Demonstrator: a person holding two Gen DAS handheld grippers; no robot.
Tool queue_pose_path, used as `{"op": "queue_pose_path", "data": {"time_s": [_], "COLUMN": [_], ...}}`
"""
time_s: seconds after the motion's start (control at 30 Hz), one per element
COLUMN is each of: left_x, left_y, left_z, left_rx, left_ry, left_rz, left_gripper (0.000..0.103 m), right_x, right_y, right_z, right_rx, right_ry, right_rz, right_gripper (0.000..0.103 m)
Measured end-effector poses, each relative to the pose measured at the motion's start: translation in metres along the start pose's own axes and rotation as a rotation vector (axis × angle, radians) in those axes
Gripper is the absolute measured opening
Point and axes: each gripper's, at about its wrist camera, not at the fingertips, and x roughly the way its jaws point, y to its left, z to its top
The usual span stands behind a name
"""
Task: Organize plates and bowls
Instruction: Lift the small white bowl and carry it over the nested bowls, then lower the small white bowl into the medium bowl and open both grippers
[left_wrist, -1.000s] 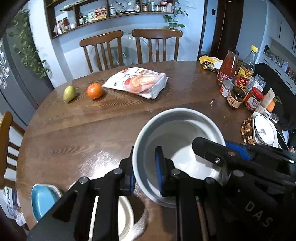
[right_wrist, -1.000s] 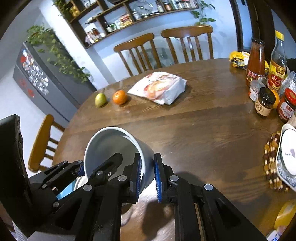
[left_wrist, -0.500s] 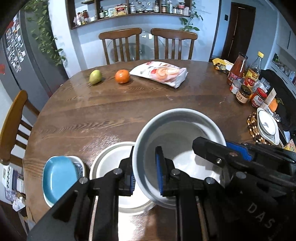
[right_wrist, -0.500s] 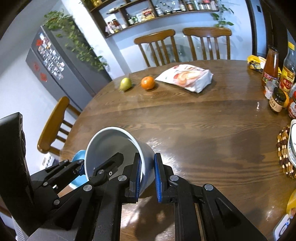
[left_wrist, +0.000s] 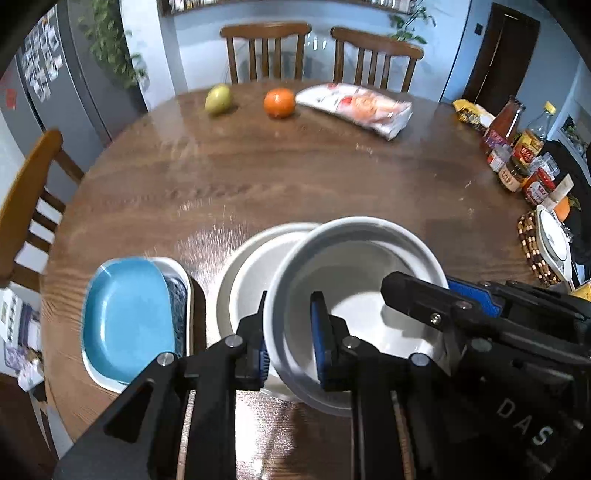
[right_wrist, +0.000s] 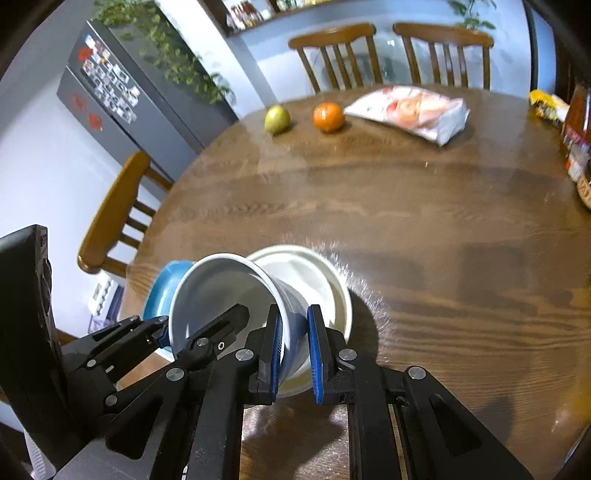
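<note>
Bowl (left_wrist: 354, 273), white inside and blue-grey outside, held off the round wooden table (left_wrist: 295, 177) by both tools, tilted over a second white bowl (left_wrist: 251, 280) that stands near the table's near edge; how close the two bowls come, whether touching or apart, cannot be told

Left gripper (left_wrist: 288, 332): blue pads pinching the held bowl's near-left rim, one pad inside, one outside. Right gripper (right_wrist: 293, 347): pads pinching the opposite wall the same way. Each tool's body cuts off the lower part of its own view, hiding the table's near edge and the underside of the held bowl

Plates: blue plate (left_wrist: 125, 314) stacked on a white dish (left_wrist: 181, 269), just left of the standing bowl, near the table's left edge; a patterned layer between them is only partly visible

Far edge: pear (left_wrist: 218, 99), orange (left_wrist: 279, 102), snack bag (left_wrist: 358, 109). Right edge: bottles and jars (left_wrist: 517, 158), labels blurred; beaded trivet (left_wrist: 532, 251) carrying a white plate, partly cut off

Room: wooden chairs (left_wrist: 266, 51) at the far and left sides, grey fridge (right_wrist: 122, 96) with magnets, trailing plant, dark door at right. Table centre bare and glossy between the bowls and the far items
</note>
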Motion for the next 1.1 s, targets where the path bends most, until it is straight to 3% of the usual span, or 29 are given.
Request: {"op": "queue_pose_path", "data": {"time_s": [0.47,0.87,0.93,0.97,1.0,1.07,1.1], "left_x": [0.039,0.039,0.031,0.023,0.018,0.002,-0.006], "left_y": [0.016,0.017,0.019,0.020,0.021,0.026,0.029], "left_z": [0.000,0.004,0.007,0.009,0.010,0.012,0.013], "left_rx": [-0.035,0.004,0.008,0.012,0.014,0.016,0.017], "left_ry": [0.113,0.088,0.061,0.038,0.019,-0.036,-0.067], "left_rz": [0.004,0.026,0.025,0.029,0.035,0.049,0.064], "left_gripper": [0.016,0.018,0.022,0.036,0.056,0.071,0.071], "right_x": [0.047,0.049,0.039,0.033,0.024,0.010,0.002], "right_y": [0.003,0.012,0.015,0.015,0.016,0.015,0.012], "right_z": [0.004,0.008,0.010,0.011,0.011,0.013,0.014], "right_rx": [-0.008,-0.073,-0.087,-0.092,-0.100,-0.103,-0.098], "right_ry": [0.099,0.077,0.051,0.034,0.009,-0.031,-0.051], "right_rz": [-0.053,-0.109,-0.103,-0.102,-0.102,-0.112,-0.113], "right_gripper": [0.015,0.015,0.015,0.015,0.015,0.017,0.023]}}
